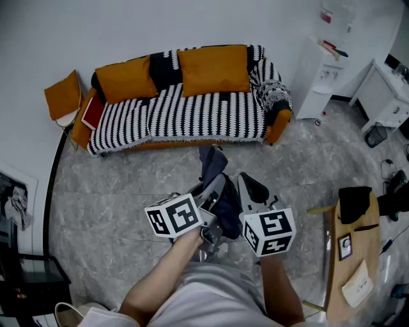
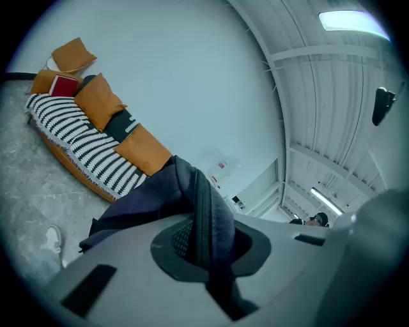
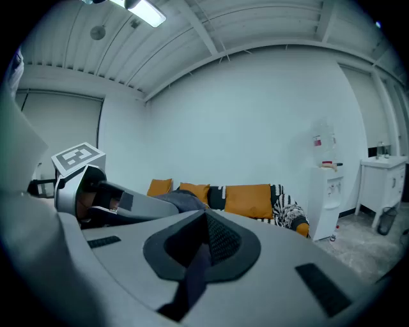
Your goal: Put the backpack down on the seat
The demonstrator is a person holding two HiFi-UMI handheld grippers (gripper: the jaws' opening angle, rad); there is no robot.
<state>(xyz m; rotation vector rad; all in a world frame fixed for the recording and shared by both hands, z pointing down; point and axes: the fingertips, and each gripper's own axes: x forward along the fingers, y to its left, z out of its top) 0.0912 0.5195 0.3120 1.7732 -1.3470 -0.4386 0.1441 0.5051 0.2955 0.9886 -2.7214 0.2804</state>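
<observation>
The left claw and right claw are clamping straps of the backpack, holding it off the floor for setting onto the striped sofa.

Legible text, numbers, brands: none.
- Marker cubes on left gripper and right gripper: black-and-white square patterns only, no letters.
- Red label on the bottle atop the water dispenser: too small to read.
- Black-and-white picture: no readable print.
</observation>
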